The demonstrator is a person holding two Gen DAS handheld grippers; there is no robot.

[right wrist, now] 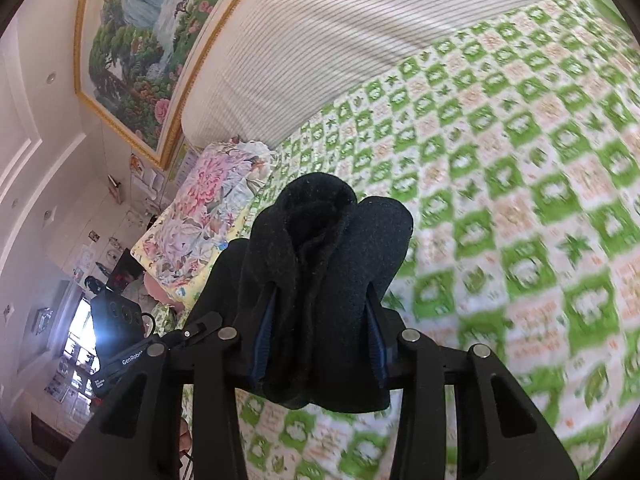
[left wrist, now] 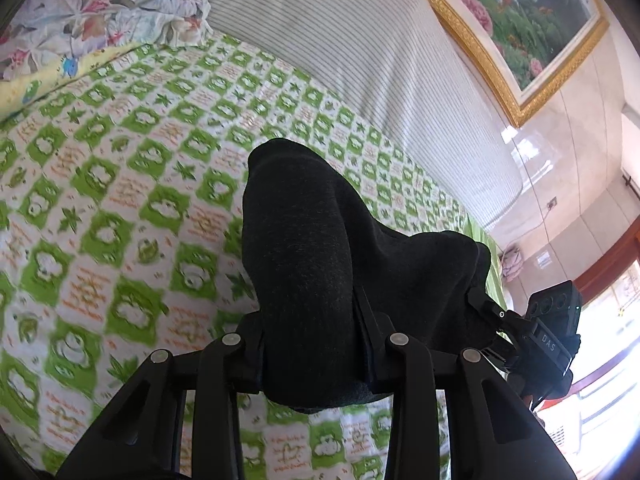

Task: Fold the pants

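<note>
Dark charcoal pants (left wrist: 312, 264) hang bunched between the fingers of my left gripper (left wrist: 310, 320), which is shut on them above the green-and-white bedspread (left wrist: 120, 200). In the right wrist view the same black pants (right wrist: 324, 264) are bunched in my right gripper (right wrist: 322, 316), which is shut on the cloth. The fabric covers both pairs of fingertips. My right gripper (left wrist: 548, 332) shows at the right edge of the left wrist view, holding the far end of the pants. The pants are lifted off the bed.
A striped white bolster (left wrist: 380, 52) lies along the wall at the back of the bed. A floral pillow (left wrist: 100, 12) sits at one end; it also shows in the right wrist view (right wrist: 208, 216). A gold-framed painting (left wrist: 520, 20) hangs above.
</note>
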